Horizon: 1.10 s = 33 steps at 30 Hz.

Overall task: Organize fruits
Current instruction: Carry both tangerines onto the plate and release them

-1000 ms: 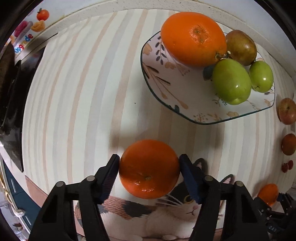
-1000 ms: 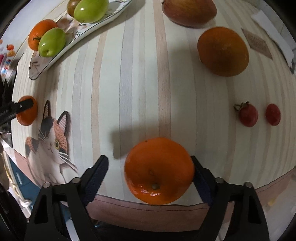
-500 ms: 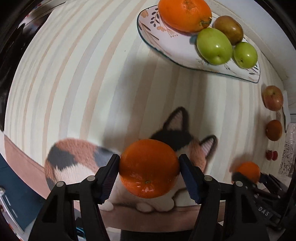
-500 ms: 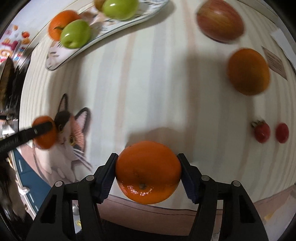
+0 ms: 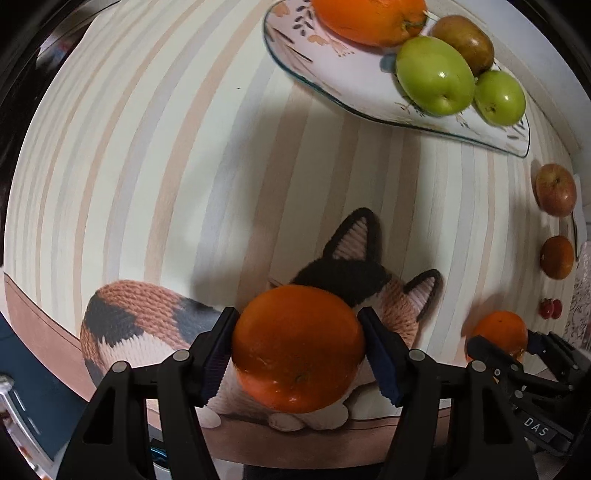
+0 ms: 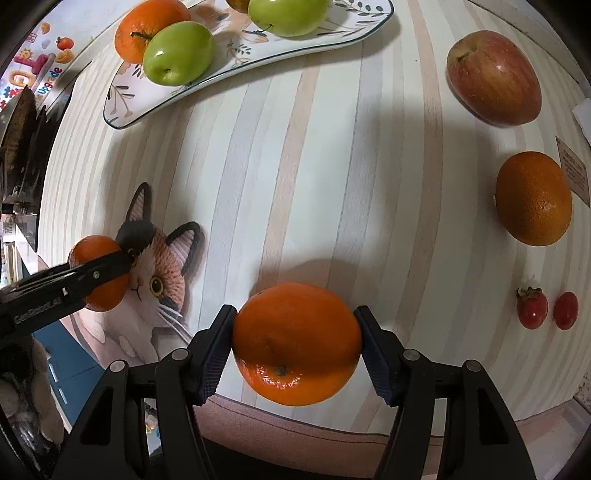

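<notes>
My left gripper (image 5: 299, 350) is shut on an orange (image 5: 299, 347), held above the cat picture near the table's front edge. In the right wrist view my right gripper (image 6: 295, 347) is shut on a second orange (image 6: 295, 343), its pads pressing both sides, just above the striped cloth. Each gripper shows in the other's view: the right one (image 5: 498, 343) at the lower right, the left one (image 6: 99, 273) at the left. The patterned plate (image 5: 354, 74) lies at the far side with a big orange (image 5: 369, 18), two green fruits (image 5: 436, 75) and a brownish fruit (image 5: 465, 42).
On the cloth to the right lie a red apple (image 6: 493, 77), another orange (image 6: 533, 199) and two small red fruits (image 6: 532, 308). A cat picture (image 6: 155, 273) is printed on the cloth at the front left. The table's front edge runs just under both grippers.
The right gripper's jaws closed from wide onto its orange and raised it slightly. The left gripper carried its orange away from the plate, toward the cat picture and the front edge.
</notes>
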Tool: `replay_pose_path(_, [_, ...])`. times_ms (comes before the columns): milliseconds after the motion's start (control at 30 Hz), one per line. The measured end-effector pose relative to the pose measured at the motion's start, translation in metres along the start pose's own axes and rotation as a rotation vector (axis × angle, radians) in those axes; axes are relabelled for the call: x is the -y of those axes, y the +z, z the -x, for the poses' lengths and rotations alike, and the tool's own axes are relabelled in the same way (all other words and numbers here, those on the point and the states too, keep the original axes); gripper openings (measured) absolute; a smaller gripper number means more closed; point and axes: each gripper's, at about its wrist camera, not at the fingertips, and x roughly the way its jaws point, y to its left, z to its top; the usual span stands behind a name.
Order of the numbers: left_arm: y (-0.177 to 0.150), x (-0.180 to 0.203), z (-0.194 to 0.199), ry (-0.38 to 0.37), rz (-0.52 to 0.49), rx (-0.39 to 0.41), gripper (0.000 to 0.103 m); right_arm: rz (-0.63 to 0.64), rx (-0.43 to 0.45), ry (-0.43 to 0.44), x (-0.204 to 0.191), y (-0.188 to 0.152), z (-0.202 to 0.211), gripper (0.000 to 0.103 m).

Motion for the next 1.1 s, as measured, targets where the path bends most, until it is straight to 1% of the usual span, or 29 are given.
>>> replay_pose_path(133, [-0.001,0.004,0.000,0.008,-0.015,-0.007,0.064,-0.002,-0.013,0.005,0.000,0.009,-0.004,0.068])
replay_pose_path(200, [0.003,0.010,-0.006,0.009,-0.030,-0.026,0.064,0.007,-0.017,-0.001,0.000,0.013,-0.008,0.068])
replay_pose_path(333, [0.004,0.017,-0.006,0.029,-0.029,-0.013,0.063,0.061,-0.022,-0.019,-0.004,0.012,-0.017,0.067])
replay_pose_path(433, [0.008,0.016,-0.001,0.032,-0.015,0.011,0.063,0.058,-0.012,0.008,0.000,0.013,-0.013,0.066])
replay_pose_path(500, [0.005,0.012,0.009,-0.001,-0.011,0.017,0.063,0.033,-0.002,0.034,0.005,0.016,-0.010,0.066])
replay_pose_path(600, [0.012,0.017,0.029,-0.052,-0.011,0.031,0.063,-0.021,0.021,0.088,0.019,0.026,0.004,0.066])
replay_pose_path(667, [0.021,0.022,0.046,-0.072,-0.011,0.071,0.063,-0.053,0.046,0.123,0.028,0.038,0.018,0.066])
replay_pose_path(733, [0.033,0.026,0.064,-0.086,-0.010,0.102,0.063,-0.076,0.089,0.147,0.036,0.057,0.039,0.066])
replay_pose_path(800, [0.050,0.028,0.080,-0.086,-0.007,0.135,0.063,-0.102,0.139,0.162,0.047,0.084,0.062,0.066])
replay_pose_path(933, [0.091,0.019,0.092,-0.061,0.040,0.169,0.063,-0.123,0.220,0.141,0.060,0.147,0.095,0.066])
replay_pose_path(1000, [0.107,0.012,0.090,-0.053,0.070,0.174,0.063,-0.119,0.238,0.110,0.068,0.179,0.107,0.066])
replay_pose_path(1100, [0.127,0.005,0.083,-0.051,0.110,0.157,0.063,-0.097,0.228,0.067,0.069,0.223,0.103,0.066])
